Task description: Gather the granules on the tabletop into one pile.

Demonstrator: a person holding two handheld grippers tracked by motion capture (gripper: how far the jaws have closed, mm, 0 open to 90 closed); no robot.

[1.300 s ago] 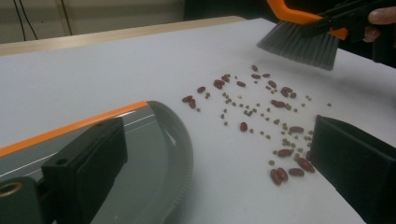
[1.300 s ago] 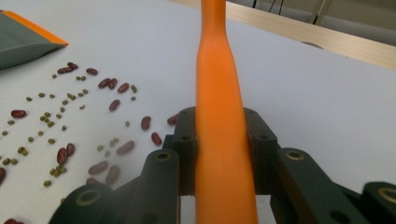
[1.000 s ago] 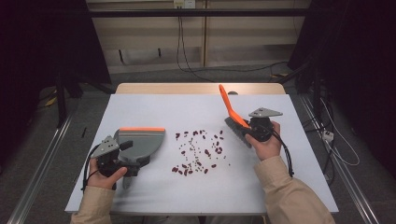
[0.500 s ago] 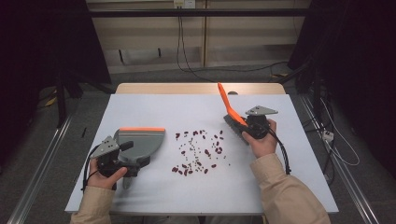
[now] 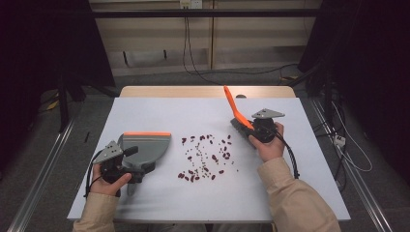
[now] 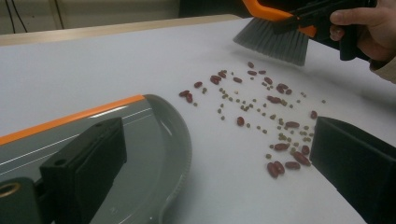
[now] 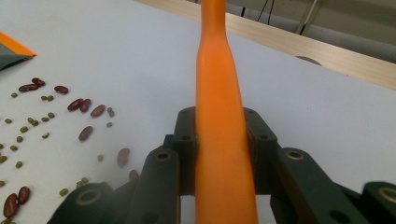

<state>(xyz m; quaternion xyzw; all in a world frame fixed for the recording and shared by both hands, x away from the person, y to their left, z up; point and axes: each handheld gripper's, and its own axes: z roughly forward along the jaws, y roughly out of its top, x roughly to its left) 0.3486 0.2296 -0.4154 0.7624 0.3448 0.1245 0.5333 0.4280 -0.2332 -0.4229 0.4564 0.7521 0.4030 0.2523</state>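
Observation:
A grey dustpan (image 5: 150,145) with an orange front edge lies flat at the table's left. My left gripper (image 5: 138,159) rests at its near end. In the left gripper view the jaws (image 6: 217,135) stand wide apart: one hangs over the dustpan (image 6: 149,140), the other over bare table. Red beans and small green ones (image 5: 205,157) lie scattered mid-table, right of the pan. My right gripper (image 5: 251,133) is shut on the orange handle (image 7: 217,70) of a brush (image 5: 233,106). The grey bristles (image 6: 275,42) hover just right of the beans (image 6: 261,107).
The white table (image 5: 159,111) has a wooden strip along its far edge. Dark floor, rails and cables surround it. A cable trails from the right gripper past the person's sleeve (image 5: 290,193).
The right gripper with the brush has shifted slightly left, toward the beans. The left gripper and dustpan have stayed put.

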